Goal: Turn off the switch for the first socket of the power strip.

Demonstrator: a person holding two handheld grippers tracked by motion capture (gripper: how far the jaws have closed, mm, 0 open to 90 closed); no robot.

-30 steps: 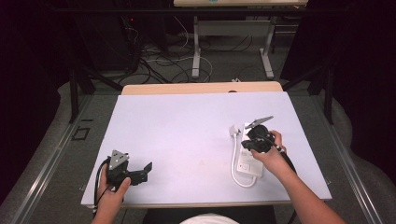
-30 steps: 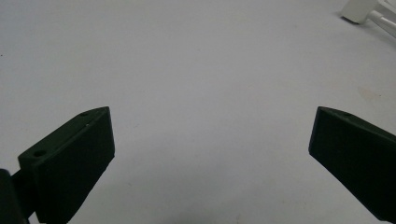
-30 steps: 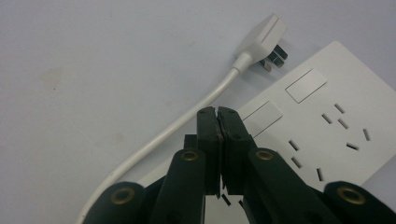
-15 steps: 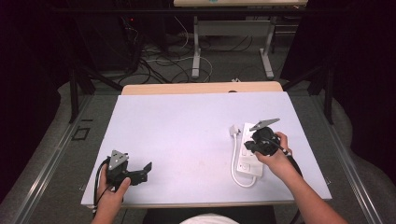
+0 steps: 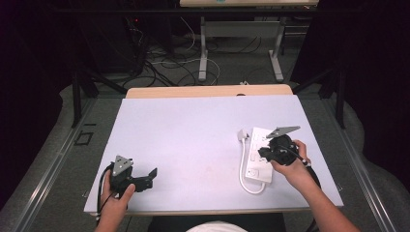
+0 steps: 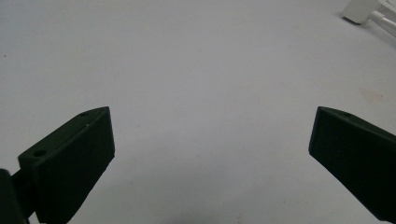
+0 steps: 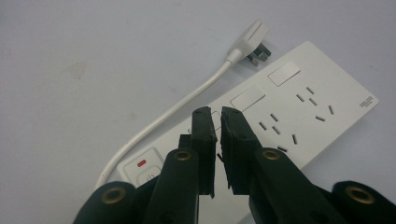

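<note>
A white power strip (image 5: 257, 145) lies on the right part of the table, its cord (image 5: 243, 170) looping along its left side to a white plug (image 5: 242, 135) at the far end. My right gripper (image 5: 263, 153) hovers just over the strip, jaws almost together with nothing between them. In the right gripper view its tips (image 7: 218, 114) sit above the strip (image 7: 303, 100), near the switch with a red mark (image 7: 141, 163); the plug (image 7: 252, 39) lies beyond. My left gripper (image 5: 151, 175) rests open at the front left, over bare table (image 6: 212, 135).
The pale table top (image 5: 193, 140) stretches wide between the two grippers. Its front edge runs just below both hands. Beyond the far edge are dark floor, cables (image 5: 179, 63) and the legs of another table (image 5: 203, 53).
My right gripper has drifted slightly to the right over the power strip. The left gripper has stayed where it was.
</note>
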